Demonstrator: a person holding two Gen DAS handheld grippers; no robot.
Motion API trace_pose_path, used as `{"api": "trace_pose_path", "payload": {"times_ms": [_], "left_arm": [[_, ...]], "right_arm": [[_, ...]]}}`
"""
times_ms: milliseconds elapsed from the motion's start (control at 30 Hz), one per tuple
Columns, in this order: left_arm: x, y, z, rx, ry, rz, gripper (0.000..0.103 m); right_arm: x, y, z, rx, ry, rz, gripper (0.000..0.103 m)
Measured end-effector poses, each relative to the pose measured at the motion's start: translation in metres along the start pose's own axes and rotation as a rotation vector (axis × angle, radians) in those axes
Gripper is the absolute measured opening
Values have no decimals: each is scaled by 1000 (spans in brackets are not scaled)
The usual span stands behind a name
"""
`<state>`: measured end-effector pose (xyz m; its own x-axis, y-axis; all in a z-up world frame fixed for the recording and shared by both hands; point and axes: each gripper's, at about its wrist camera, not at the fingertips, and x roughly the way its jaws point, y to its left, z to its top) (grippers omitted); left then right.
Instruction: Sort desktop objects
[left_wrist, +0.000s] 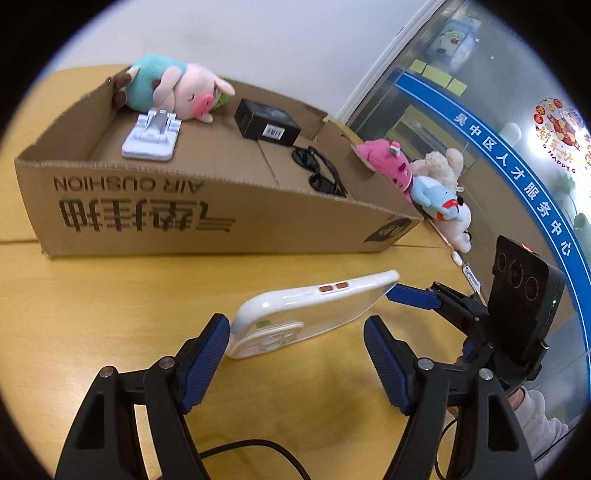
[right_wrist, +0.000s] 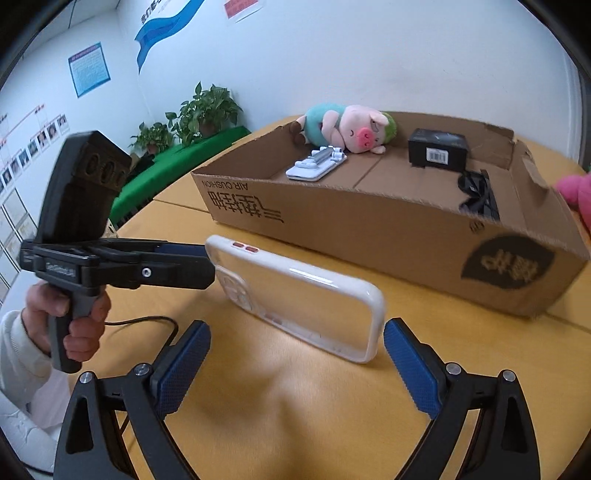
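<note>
While both tools point down at the yellow table (left_wrist: 92, 314), a white phone case (left_wrist: 314, 317) with a clear back stands on its long edge between them, in front of the cardboard box (left_wrist: 147, 218) and apart from it. I cannot tell whether its lower edge rests on the tabletop or hangs just above it. The left gripper (left_wrist: 295, 325) has its jaws spread wide. One blue pad lies against the camera-cutout end of the case and the other stands clear of it, so nothing is clamped. The right gripper (right_wrist: 297, 326) is likewise spread wide, with the case's plain end just inside one of its pads. In the left wrist view one of its blue fingers meets that end's upper corner, but the pads do not squeeze the case. A person's hand (right_wrist: 74, 317) in a white sleeve grips the left tool's handle, and a black cable (right_wrist: 147, 321) trails on the table near it. Inside the box lie a plush pig (left_wrist: 177, 88) in a teal shirt, a white phone stand (left_wrist: 151, 140) just beside it, a small black carton (left_wrist: 266, 123) and dark sunglasses (left_wrist: 321, 173). More soft toys (left_wrist: 436, 184) are piled against the box's outer end.
</note>
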<state>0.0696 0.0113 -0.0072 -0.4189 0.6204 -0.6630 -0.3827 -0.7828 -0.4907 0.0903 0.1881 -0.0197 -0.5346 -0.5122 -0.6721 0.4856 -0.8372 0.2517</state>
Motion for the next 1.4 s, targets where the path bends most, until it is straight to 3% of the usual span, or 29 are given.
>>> {"api": "trace_pose_path", "payload": {"times_ms": [167,300,400,533,567,600,733,767,800,867,1067,1267,1400], "left_arm": [[-7,2,-10,-24,-8,-35,74],[-14,3,-16,-34,-7,-20,74],[-15,10,-20,-61,10,22,74],[-1,18,-24,-89,85,116,74],[5,19,-25,-97,119,135,72],[7,19,-26,-95,139,136,60],[11,11,-28,-68,174,179,37],[13,11,-28,-74,187,183,24],[13,11,-28,-75,188,192,13],[14,12,-29,-81,185,192,13],[10,13,-27,-85,154,216,10],[-18,4,1,-63,28,190,7],[-42,-10,40,-14,-77,185,7]], "right_arm": [[-7,2,-8,11,-9,44,95],[-14,10,-10,-10,-15,66,95],[-22,6,-16,7,-9,57,95],[-13,-9,-19,53,44,-43,93],[-10,-12,-19,62,55,-61,86],[-5,-16,-19,72,70,-76,81],[11,-26,-22,99,147,-120,49],[13,-26,-23,97,159,-127,39],[15,-26,-25,90,164,-133,35],[16,-24,-25,64,170,-149,18],[15,-20,-24,52,162,-191,8],[-7,-10,-10,42,76,-194,7],[-37,0,22,8,-32,-215,7]]}}
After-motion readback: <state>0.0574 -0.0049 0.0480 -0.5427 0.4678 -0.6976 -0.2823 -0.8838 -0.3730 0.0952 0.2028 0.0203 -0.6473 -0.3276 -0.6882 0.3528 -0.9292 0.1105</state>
